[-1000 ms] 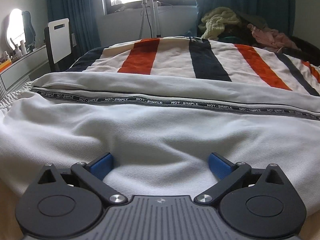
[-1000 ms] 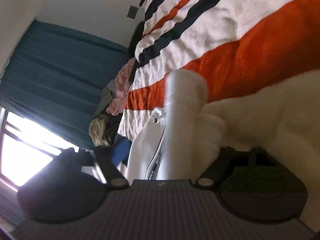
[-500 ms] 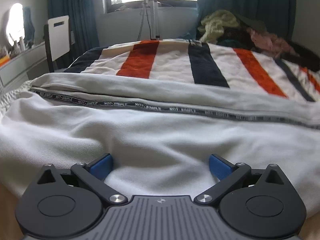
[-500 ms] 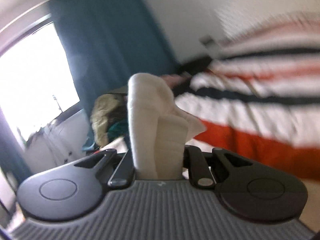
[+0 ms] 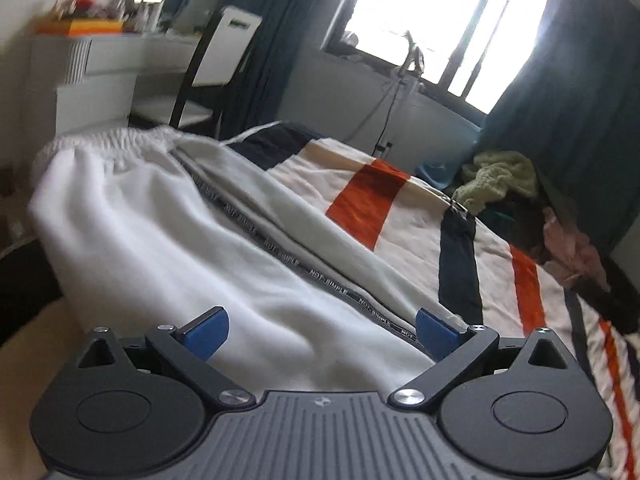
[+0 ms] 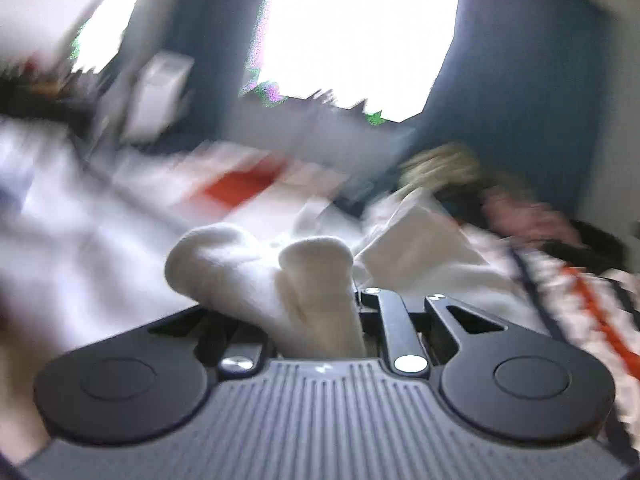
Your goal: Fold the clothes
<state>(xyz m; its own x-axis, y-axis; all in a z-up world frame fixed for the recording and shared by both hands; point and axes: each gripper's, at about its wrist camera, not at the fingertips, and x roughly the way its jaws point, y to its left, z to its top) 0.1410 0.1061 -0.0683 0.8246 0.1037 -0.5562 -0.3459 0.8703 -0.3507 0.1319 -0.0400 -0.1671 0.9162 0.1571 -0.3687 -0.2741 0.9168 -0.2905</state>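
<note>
Garment: white trousers [image 5: 168, 240] spread across the striped bed [image 5: 404, 216], filling the left and centre of the left wrist frame; elastic waistband [image 5: 120, 138] at upper left, lettered side tape [image 5: 320, 276] running diagonally to lower right.
Left tool [image 5: 322, 334]: spread wide, blue pads [image 5: 206, 334] on either side of the cloth at lower centre; nothing pinched.
Right tool [image 6: 316, 300]: closed narrow on a bunched white fold [image 6: 256, 276] of the trousers, fold standing up at centre of the right wrist frame; view heavily blurred, background detail not readable.
Step in hand: judged to be carrying the gripped end across to lay one half over the other.
Advice: keep the pinch firm, carry low over the bed, align leg ends toward waistband along the tape line.
Advice, left side: press or clamp the near edge to stop the lower layer dragging.
Risk: thick fold slipping; creases forming beneath.
Clutter: loose clothes pile [image 5: 500, 180] at right, well apart.
</note>
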